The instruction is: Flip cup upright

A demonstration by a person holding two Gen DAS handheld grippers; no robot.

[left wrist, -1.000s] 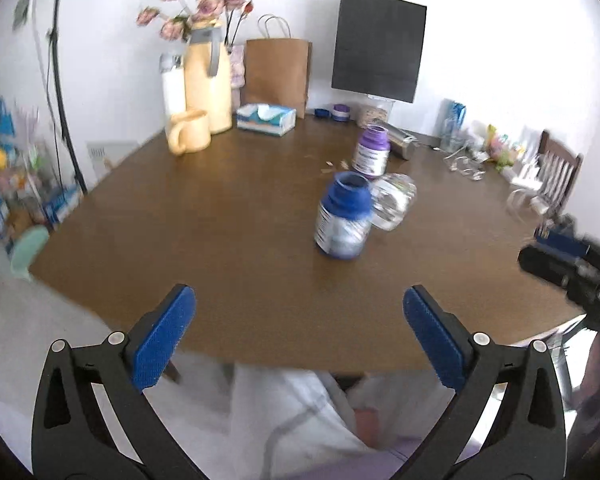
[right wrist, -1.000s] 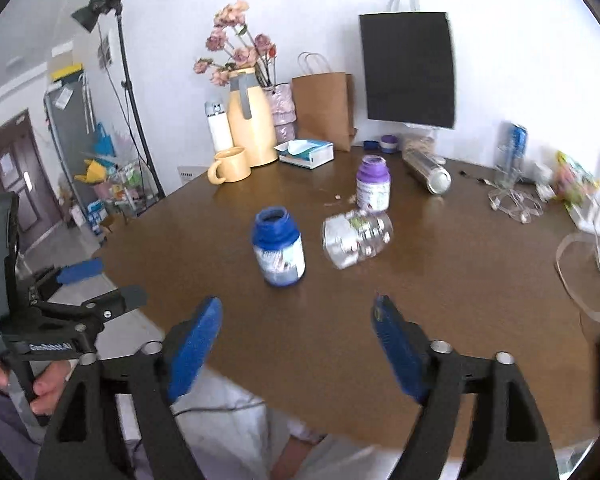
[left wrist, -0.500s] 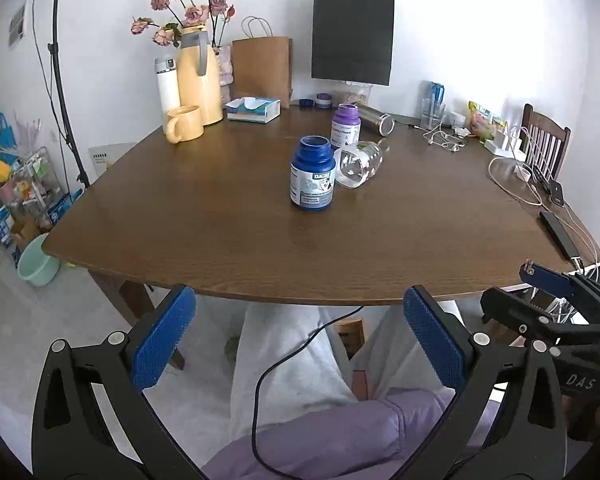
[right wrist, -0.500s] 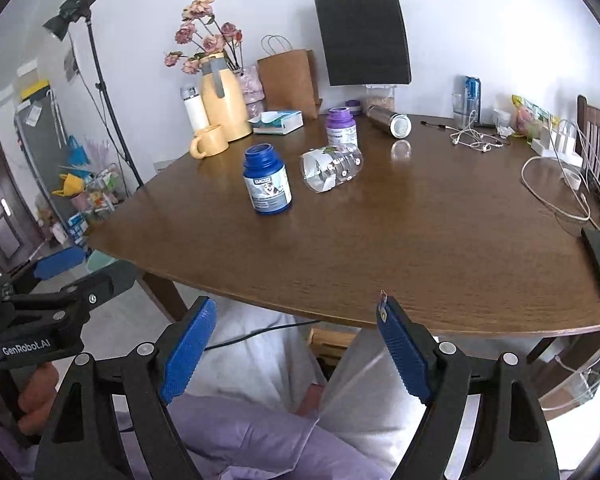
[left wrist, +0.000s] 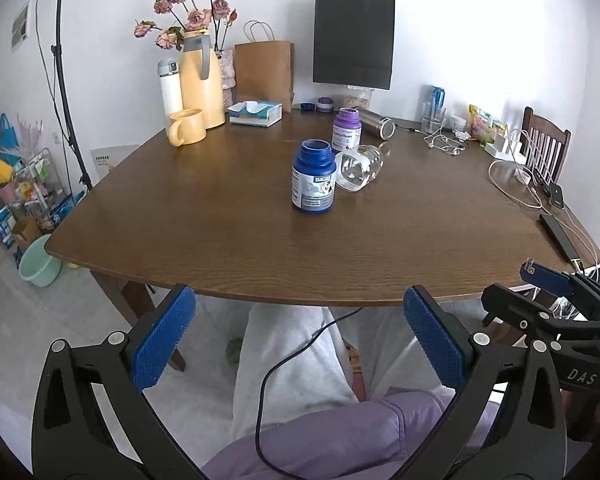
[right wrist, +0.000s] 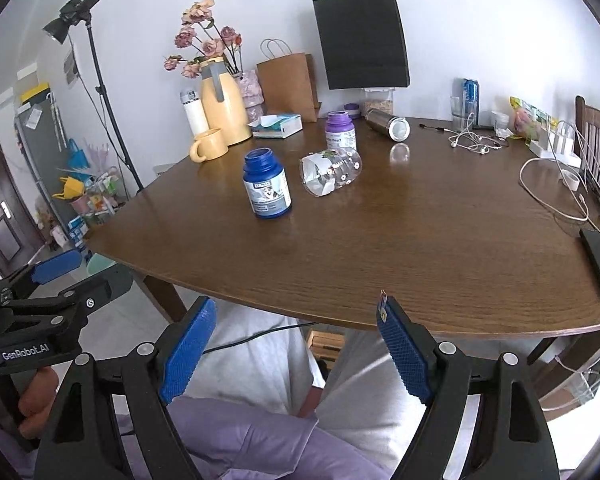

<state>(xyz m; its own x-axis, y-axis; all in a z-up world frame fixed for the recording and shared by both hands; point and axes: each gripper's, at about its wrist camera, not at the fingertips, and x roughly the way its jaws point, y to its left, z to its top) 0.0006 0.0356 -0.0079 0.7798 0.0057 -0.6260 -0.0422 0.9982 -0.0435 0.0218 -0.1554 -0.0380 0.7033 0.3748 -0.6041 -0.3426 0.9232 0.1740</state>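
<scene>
A clear glass cup (left wrist: 358,169) with printed decoration lies on its side on the brown table (left wrist: 240,248), its mouth toward me; it also shows in the right wrist view (right wrist: 330,171). My left gripper (left wrist: 298,340) is open and empty, held off the table's near edge above my lap. My right gripper (right wrist: 296,346) is open and empty too, also short of the near edge. Both are well back from the cup.
A blue bottle (left wrist: 313,177) stands just left of the cup, a purple bottle (left wrist: 346,129) behind it. A steel flask (right wrist: 388,123) lies farther back. A yellow mug (left wrist: 186,127), jug, tissue box, bags, cables (right wrist: 552,196) and a phone line the table's edges.
Both grippers have pulled back from over the table to beyond its near edge, so the cup and bottles look farther away. Nothing on the table moved.
</scene>
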